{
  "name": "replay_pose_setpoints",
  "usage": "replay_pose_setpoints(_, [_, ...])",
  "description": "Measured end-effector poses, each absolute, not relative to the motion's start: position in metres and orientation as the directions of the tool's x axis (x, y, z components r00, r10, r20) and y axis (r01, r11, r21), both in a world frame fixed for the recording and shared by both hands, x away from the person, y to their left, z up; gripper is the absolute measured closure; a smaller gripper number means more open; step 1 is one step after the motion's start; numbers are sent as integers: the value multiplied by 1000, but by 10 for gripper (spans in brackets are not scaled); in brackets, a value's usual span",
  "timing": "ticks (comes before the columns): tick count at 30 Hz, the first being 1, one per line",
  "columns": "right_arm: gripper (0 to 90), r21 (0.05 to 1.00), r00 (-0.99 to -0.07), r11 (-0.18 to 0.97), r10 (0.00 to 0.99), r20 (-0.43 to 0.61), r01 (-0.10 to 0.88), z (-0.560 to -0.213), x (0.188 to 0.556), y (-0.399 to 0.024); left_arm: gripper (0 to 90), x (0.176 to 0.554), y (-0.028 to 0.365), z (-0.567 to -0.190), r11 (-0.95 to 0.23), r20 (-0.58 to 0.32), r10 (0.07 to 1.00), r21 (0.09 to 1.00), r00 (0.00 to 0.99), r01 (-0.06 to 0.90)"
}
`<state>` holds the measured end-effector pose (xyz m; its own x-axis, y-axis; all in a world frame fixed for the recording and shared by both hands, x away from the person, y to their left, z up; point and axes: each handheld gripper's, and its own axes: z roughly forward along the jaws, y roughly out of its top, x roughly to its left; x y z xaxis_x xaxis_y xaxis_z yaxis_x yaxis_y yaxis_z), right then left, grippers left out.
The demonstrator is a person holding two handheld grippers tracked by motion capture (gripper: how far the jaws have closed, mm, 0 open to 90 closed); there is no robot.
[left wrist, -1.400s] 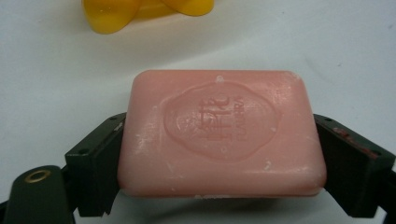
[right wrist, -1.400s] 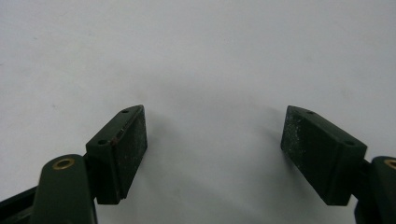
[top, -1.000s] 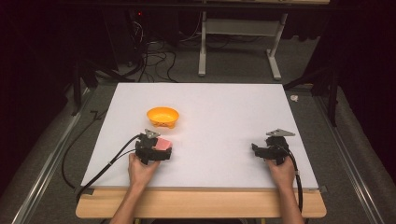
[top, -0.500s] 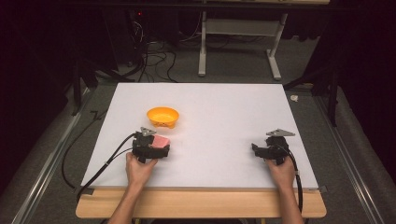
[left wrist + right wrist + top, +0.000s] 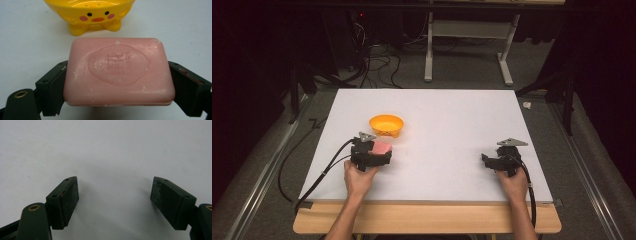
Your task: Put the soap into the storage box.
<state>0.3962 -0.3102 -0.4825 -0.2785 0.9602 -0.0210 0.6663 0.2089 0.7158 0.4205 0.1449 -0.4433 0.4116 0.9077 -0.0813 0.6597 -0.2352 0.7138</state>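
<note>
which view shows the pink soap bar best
The left gripper view: the pink rectangular soap bar sits close up, embossed stamp visible, clamped between the left gripper jaws. In the high view it is a small pink patch at that gripper.

Bright, even light falls on the white table (image 5: 452, 125), while the floor and far edge of the room sink into near black. Soft glare streaks the yellow chick-faced bowl's (image 5: 91, 15) rim. The pink soap bar (image 5: 118, 71) reads crisp; the jaws are slightly blurred. Faint, soft shadows pool beneath them.
</note>
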Motion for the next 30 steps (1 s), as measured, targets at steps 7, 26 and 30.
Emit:
replay_pose_setpoints(7, [231,716,-278,207,960,-19,667,-482,396,-310,136,424,148,-437,-201,-107,914,718,391,666])
replay_pose_setpoints(26, [231,716,-277,207,961,-19,667,-483,396,-310,136,440,150,-405,-165,-114,926,736,360,657])
replay_pose_setpoints(30, [231,716,-278,208,960,-20,666,-483,396,-310,136,444,149,-398,-155,-120,927,740,356,654])
